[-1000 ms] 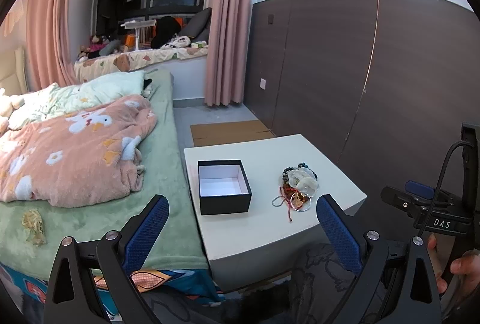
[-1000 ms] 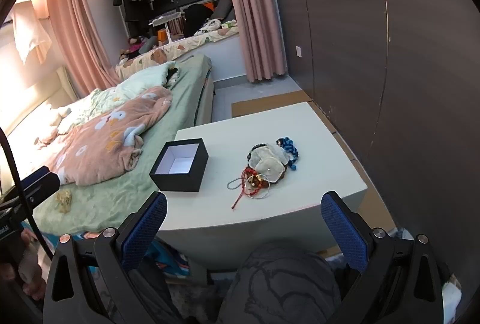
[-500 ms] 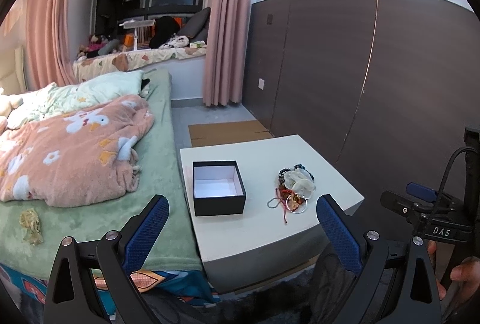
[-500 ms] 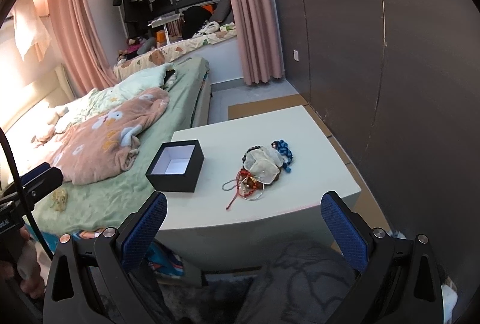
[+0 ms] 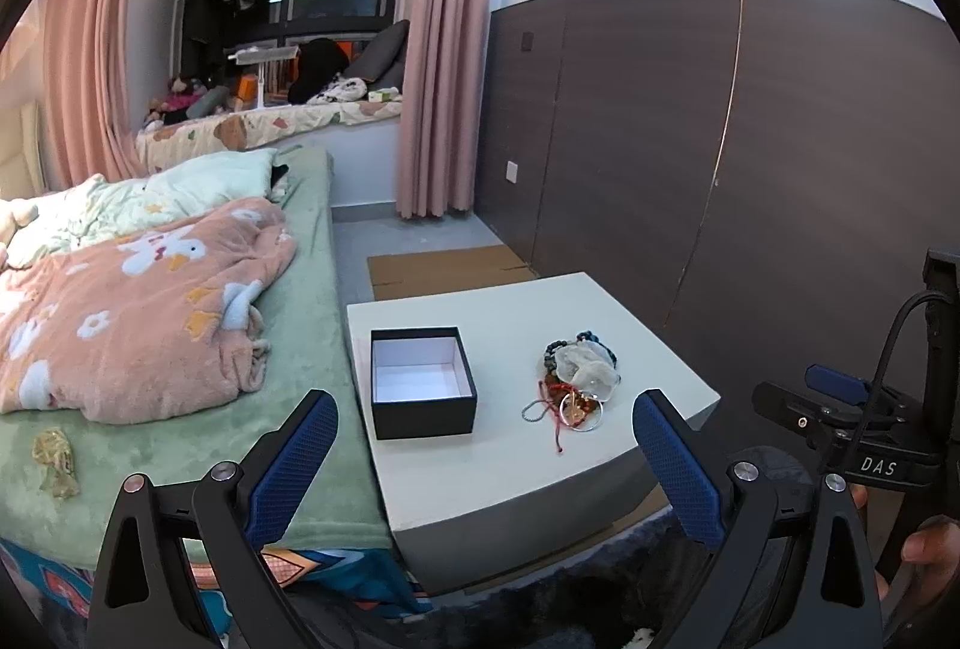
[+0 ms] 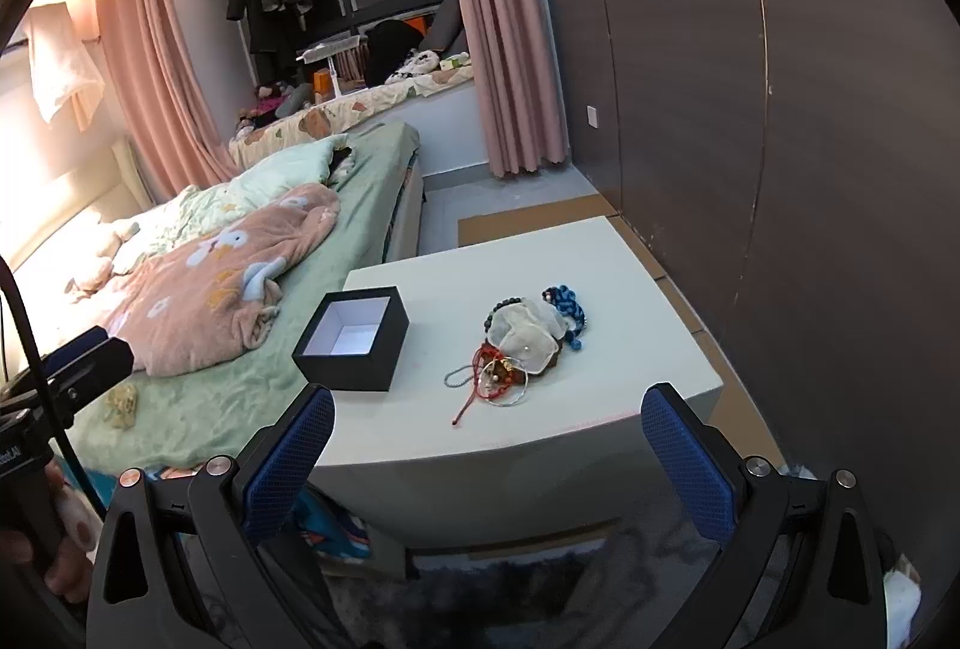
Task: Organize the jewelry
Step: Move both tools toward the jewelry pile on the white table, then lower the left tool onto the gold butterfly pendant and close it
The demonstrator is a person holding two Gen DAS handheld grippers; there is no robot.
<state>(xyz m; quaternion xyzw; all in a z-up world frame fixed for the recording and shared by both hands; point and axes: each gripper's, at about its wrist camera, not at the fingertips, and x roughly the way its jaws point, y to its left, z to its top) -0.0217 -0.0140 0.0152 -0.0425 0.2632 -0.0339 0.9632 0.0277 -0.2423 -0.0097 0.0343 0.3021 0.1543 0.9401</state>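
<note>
I have drawn both tongs, left [image 5: 483,445] and right [image 6: 486,442], slightly back from the worktop [image 5: 516,475]; both are wide open and empty, jewelry pile [image 6: 522,349] still untouched

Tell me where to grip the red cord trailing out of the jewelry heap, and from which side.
Grip the thin red cord near its free end, which lies alone on the white table, clear of the tangled jewelry heap. Come straight down from the near edge with the open right tongs, probably closing across the strand.

Both views' table [image 5: 516,475] (jewelry atop) shifted slightly left.
</note>
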